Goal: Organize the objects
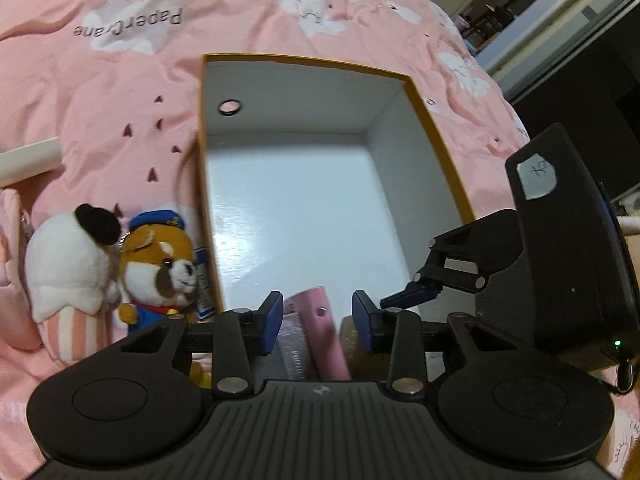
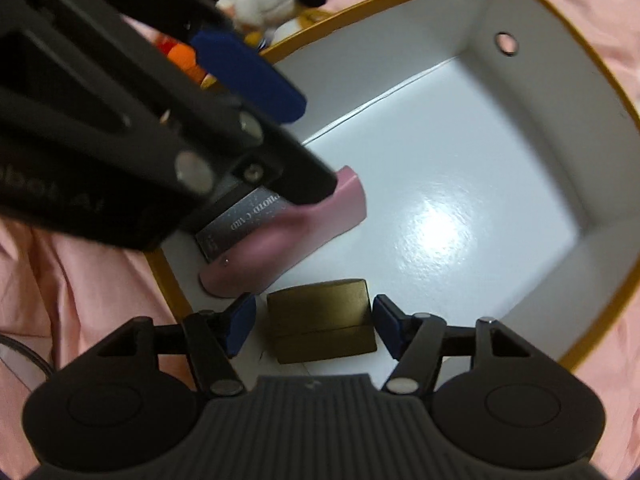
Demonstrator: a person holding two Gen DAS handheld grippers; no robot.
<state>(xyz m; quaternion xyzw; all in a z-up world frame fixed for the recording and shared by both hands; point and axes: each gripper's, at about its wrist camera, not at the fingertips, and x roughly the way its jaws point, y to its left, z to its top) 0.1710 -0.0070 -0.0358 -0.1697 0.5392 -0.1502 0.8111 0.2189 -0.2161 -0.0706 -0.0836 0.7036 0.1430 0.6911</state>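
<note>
Bedding (image 1: 120,92), pink with white clouds, carries an open box (image 1: 436,132), white inside with a yellow rim. Inside, at the near end, lie a pink case (image 2: 320,220) with a silver card pack (image 2: 240,220) against it, and just beside them a small olive-brown box (image 2: 324,320). The right gripper (image 2: 314,326) points down over that olive-brown box with its jaws parted on either side, pads clear of it. The left gripper (image 1: 316,322) hangs over the pink case, jaws half apart and nothing pinched between them. Outside the box's left wall sit two plush toys, a white one (image 1: 68,264) and a dog (image 1: 160,272) in a blue cap.
</note>
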